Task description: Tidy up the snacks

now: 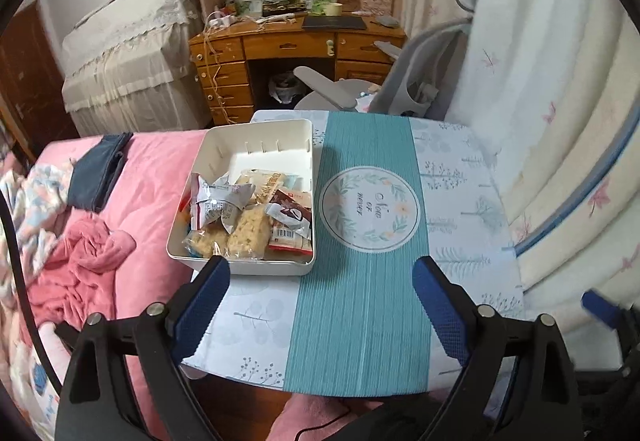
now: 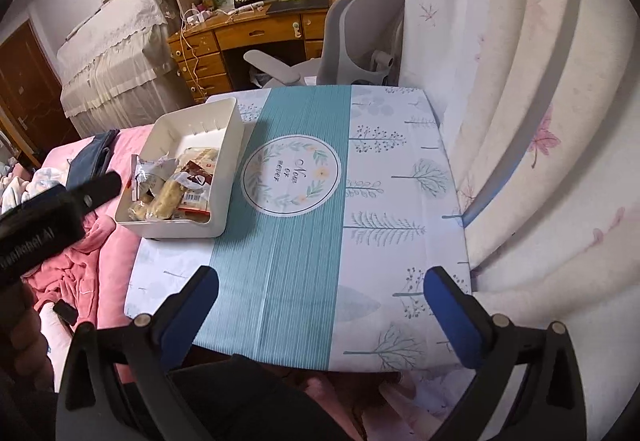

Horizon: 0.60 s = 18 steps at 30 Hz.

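A white plastic bin (image 1: 296, 133) stands on the left side of a small table (image 1: 460, 201) covered with a teal and white cloth. Several wrapped snacks (image 1: 248, 217) lie piled in its near half. It also shows in the right wrist view (image 2: 230, 145) with the snacks (image 2: 172, 189) inside. My left gripper (image 1: 322, 281) is open and empty, held above the table's near edge, its left finger just in front of the bin. My right gripper (image 2: 320, 289) is open and empty over the table's near edge, right of the bin.
A pink bed (image 1: 148, 181) with crumpled blankets lies left of the table. A grey office chair (image 1: 400, 81) and a wooden desk (image 1: 296, 45) stand behind it. A floral curtain (image 1: 560, 101) hangs along the right side. The left gripper's body (image 2: 40, 225) shows at the right wrist view's left edge.
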### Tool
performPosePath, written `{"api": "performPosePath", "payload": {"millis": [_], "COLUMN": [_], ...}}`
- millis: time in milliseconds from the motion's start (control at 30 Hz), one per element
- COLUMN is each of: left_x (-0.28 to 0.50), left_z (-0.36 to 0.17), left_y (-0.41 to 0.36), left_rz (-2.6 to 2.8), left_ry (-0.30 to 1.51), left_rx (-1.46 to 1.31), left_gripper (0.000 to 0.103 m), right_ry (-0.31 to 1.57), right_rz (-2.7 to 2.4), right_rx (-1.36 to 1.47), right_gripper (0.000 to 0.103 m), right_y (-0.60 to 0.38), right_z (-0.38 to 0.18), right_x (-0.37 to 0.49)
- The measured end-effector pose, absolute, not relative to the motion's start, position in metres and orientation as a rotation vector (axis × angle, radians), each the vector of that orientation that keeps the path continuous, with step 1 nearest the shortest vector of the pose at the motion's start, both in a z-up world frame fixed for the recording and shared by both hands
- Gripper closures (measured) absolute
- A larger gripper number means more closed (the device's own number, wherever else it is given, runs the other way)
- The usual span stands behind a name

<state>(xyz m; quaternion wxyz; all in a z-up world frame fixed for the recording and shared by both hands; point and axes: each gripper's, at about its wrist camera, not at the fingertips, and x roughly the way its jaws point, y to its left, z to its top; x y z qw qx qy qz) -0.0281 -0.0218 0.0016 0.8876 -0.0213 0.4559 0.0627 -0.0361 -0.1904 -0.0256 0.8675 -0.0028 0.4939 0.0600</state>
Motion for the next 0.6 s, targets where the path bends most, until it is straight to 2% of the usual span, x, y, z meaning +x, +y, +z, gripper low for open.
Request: {"api": "performPosePath", "payload": {"millis": [133,267,600], "left_x": [-0.036,-0.043,-0.058], "left_z": [0.003,0.006,0.001], "left_y": [-0.033,-0.037,-0.048], "left_rz": [0.115,0.131,0.145], "left_ry": [0.93,0.896,0.879], "left_rx": [-0.027,-0.034,-0.052], "left_gripper": [0.01,0.001,0.001], "right_ry": [1.012,1.002,1.001], "right_rz": [0.12,0.134,0.127], "right_rx": [0.016,0.009,-0.002], "right_gripper": [0.0,0.0,0.0], "right_y": [-0.197,-0.196,-0.206], "right_z": [-0.023,-0.025,-0.029], "right_x": [-0.039,-0.046,-0.057]}}
